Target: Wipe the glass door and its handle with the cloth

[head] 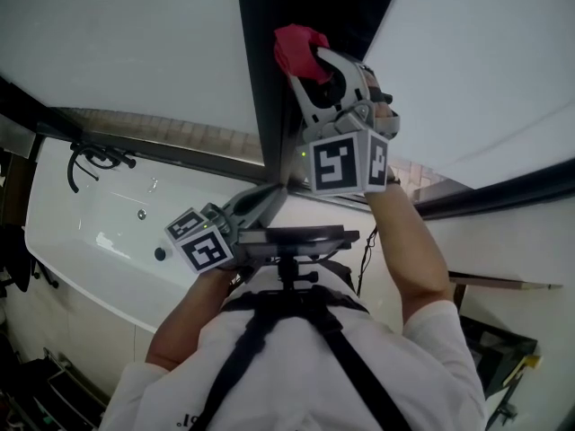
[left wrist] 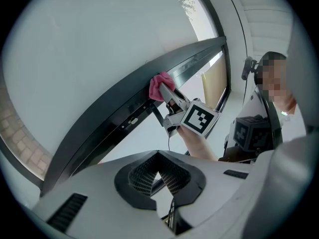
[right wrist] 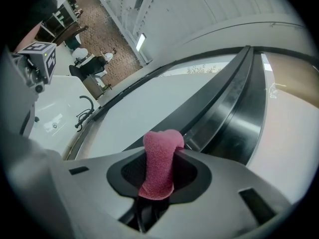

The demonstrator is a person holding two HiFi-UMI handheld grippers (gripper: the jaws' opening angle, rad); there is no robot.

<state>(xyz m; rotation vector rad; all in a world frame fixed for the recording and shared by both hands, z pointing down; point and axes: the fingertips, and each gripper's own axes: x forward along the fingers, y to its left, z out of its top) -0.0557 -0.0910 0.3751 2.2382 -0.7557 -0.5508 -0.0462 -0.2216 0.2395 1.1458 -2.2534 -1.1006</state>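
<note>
Working with the right gripper, clamping it tight on a rolled fold of the pink cloth and leaving a tuft standing proud of the tips. Pressing that tuft against the dark door frame, high up, just beside the frosted glass door. Holding the left gripper low and well apart from the cloth, carrying nothing, jaws brought together on empty air. Standing over a white bathtub lying below the door. Not making out the handle with any certainty in these views.

Judging the wiping to be under way along the frame edge, with pane and handle remaining.

Recommending the following:
- Gripping firmly, so as not to be dropping the cloth.
- Bearing on the surface with the tuft, not the hard tips, avoiding scratching the glass.
- Moving in long, overlapping passes under even pressure.
- Watching for the cloth working loose or rolling back between the jaws.
- Going on to the handle only after covering the pane.
</note>
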